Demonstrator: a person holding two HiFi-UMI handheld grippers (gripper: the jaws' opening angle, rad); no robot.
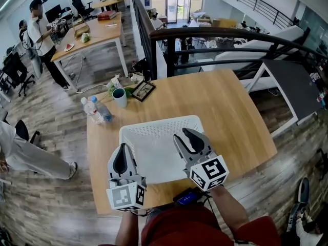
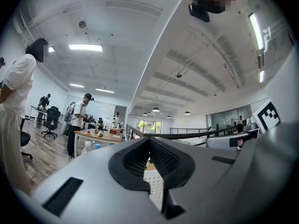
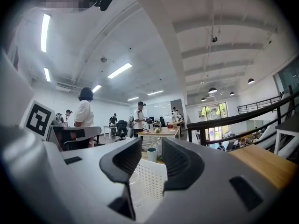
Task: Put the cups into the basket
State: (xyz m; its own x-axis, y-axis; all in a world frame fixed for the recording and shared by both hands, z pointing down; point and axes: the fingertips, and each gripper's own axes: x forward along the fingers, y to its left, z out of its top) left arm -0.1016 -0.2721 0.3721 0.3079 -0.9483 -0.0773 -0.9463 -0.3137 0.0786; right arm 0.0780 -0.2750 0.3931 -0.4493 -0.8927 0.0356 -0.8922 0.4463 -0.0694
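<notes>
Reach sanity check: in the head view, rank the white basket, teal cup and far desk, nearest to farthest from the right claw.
1. White basket, just below and ahead of the right claw.
2. Teal cup, farther back, to the left.
3. Far desk, across the floor, upper left.

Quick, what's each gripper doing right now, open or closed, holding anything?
Left gripper: closed, fingers together, nothing held.
Right gripper: open, fingers apart, nothing between them.
</notes>
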